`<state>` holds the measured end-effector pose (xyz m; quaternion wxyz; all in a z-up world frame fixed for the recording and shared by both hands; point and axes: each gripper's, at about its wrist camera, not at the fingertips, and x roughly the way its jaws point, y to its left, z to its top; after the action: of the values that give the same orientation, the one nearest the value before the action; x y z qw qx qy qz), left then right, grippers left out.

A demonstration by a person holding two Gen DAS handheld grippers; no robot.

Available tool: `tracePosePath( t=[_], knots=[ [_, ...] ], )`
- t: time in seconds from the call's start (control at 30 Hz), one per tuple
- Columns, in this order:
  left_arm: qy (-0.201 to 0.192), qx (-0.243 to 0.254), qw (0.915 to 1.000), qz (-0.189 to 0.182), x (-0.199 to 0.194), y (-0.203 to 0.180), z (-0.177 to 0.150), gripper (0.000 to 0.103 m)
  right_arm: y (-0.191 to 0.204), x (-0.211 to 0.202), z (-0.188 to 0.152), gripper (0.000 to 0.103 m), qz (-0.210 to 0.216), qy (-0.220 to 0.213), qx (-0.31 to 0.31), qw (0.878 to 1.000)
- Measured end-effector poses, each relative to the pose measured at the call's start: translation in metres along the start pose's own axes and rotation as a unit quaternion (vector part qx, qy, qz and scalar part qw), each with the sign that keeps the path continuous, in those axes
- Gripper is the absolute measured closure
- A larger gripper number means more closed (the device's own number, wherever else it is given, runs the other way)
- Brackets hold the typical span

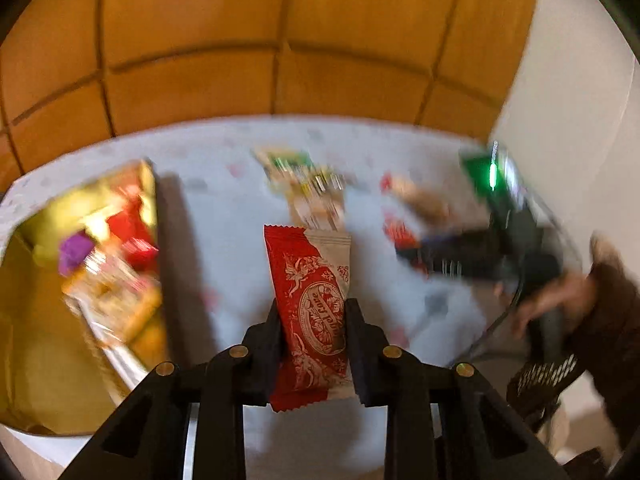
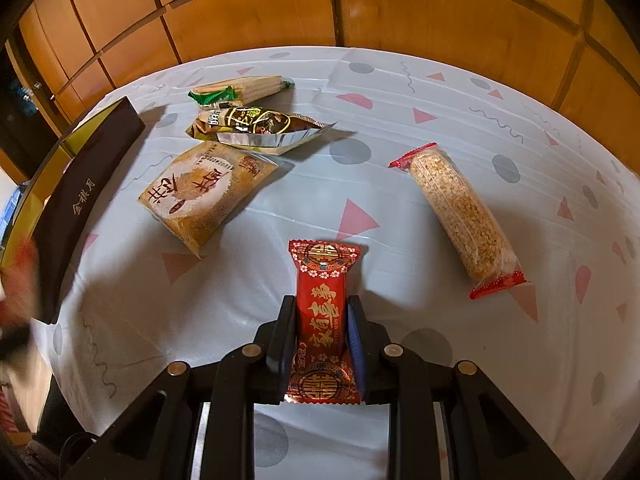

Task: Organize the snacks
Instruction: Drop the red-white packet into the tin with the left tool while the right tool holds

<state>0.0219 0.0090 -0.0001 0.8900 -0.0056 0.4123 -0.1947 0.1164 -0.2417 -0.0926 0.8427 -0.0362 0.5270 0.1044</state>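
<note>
My left gripper (image 1: 314, 308) is shut on a red and white snack packet (image 1: 306, 264), which stands out forward between the pads above the table. To its left lies an open gold box (image 1: 28, 320) with several wrapped snacks (image 1: 112, 280) inside. My right gripper (image 2: 320, 304) is shut on a red packet with gold characters (image 2: 320, 276), held just over the tablecloth. In the blurred left wrist view the right gripper (image 1: 480, 256) shows at the right, with a person's hand (image 1: 560, 300) behind it.
On the patterned tablecloth (image 2: 400, 92) lie a long puffed-rice bar (image 2: 460, 216), a tan square packet (image 2: 208, 192), a dark foil packet (image 2: 256, 124) and a wafer pack (image 2: 244, 90). The box's dark outer wall (image 2: 80, 208) runs along the left. Wooden panels stand behind the table.
</note>
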Motion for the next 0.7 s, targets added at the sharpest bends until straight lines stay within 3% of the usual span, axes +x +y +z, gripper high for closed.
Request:
tracePosePath(
  t=[0.17,0.23,0.4,0.5,0.7],
  knots=[
    [-0.017,-0.09,0.994,0.06,-0.023,0.064,0.01,0.074,0.0,0.0,0.0,0.077,-0.001,0.0,0.001,1.0],
    [-0.007,-0.135,0.9861,0.097,-0.024,0.097,0.003,0.074,0.001,0.001,0.0,0.077,-0.002,0.0,0.0,1.0],
    [0.016,-0.219,0.9647,0.146,-0.021,0.154,-0.016,0.074,0.001,0.001,0.0,0.077,-0.003,0.003,-0.003,1.0],
    [0.024,-0.247,0.9552,0.161,-0.018,0.171,-0.025,0.074,0.001,0.001,0.0,0.077,-0.004,0.004,-0.003,1.0],
    [0.039,-0.256,0.9527,0.159,-0.006,0.173,-0.035,0.07,0.002,0.002,0.0,0.077,-0.008,0.006,-0.004,1.0]
  ],
)
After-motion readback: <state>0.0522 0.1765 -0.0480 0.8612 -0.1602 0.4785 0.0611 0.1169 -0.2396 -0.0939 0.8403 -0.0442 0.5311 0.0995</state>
